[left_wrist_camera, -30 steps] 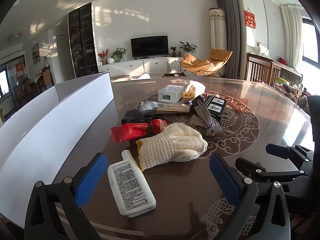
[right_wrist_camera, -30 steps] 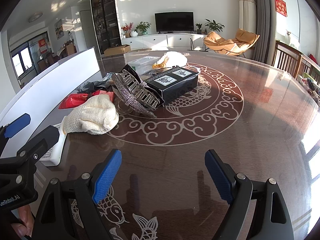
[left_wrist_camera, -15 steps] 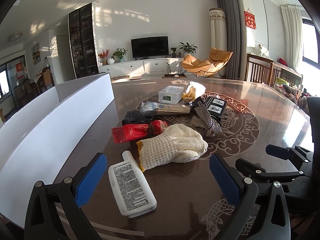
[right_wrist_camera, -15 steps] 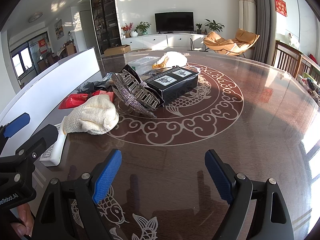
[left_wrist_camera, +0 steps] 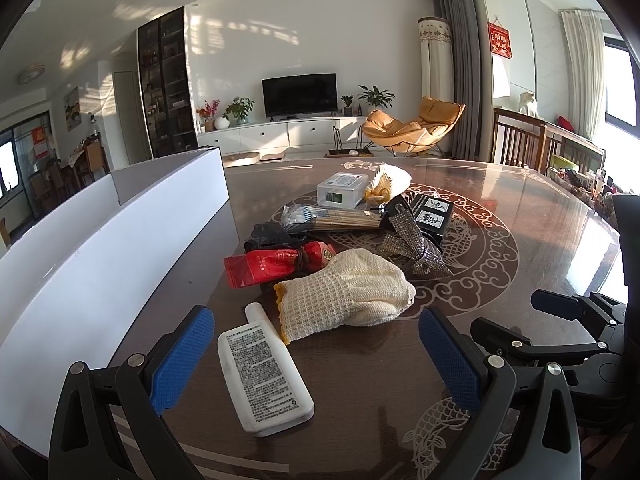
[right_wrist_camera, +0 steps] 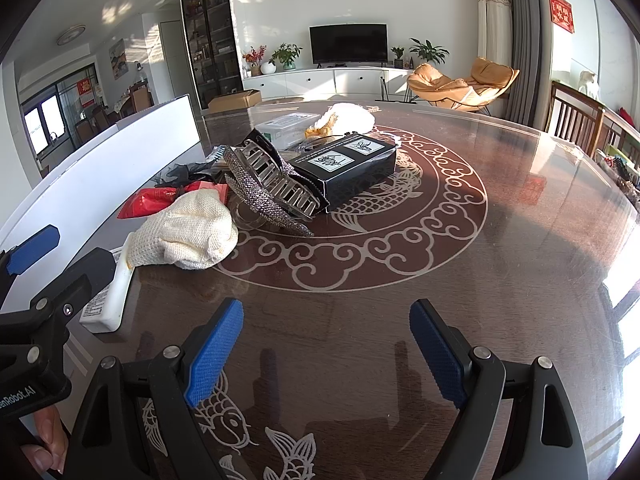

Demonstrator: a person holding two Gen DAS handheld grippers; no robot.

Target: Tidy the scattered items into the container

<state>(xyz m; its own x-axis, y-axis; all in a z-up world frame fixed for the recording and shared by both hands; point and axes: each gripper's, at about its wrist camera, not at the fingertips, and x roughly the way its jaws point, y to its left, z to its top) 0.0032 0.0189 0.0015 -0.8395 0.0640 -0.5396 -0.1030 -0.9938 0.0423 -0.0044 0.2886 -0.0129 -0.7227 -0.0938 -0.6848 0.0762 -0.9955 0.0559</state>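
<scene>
Left wrist view shows the left gripper (left_wrist_camera: 312,356) spread wide and empty, the white bottle (left_wrist_camera: 262,376) lying between its fingers; judging by this, lower squarely and close across its narrow width, the white container (left_wrist_camera: 108,248) standing left.

I see both views bright and sharp, lit by low daylight coming from the windows on the right. Strong glare washes over the glossy table (right_wrist_camera: 540,208) on its right side, burning out near the right edge in the right wrist view. The far white wall (left_wrist_camera: 304,44) carries dappled sun patches. My right gripper's fingers (right_wrist_camera: 436,354) throw soft shadows and reflections onto the near tabletop. The white container wall (left_wrist_camera: 100,248) on the left looks evenly lit. Fisheye bending curves everything toward the edges, and dark vignette fills the corners.
</scene>
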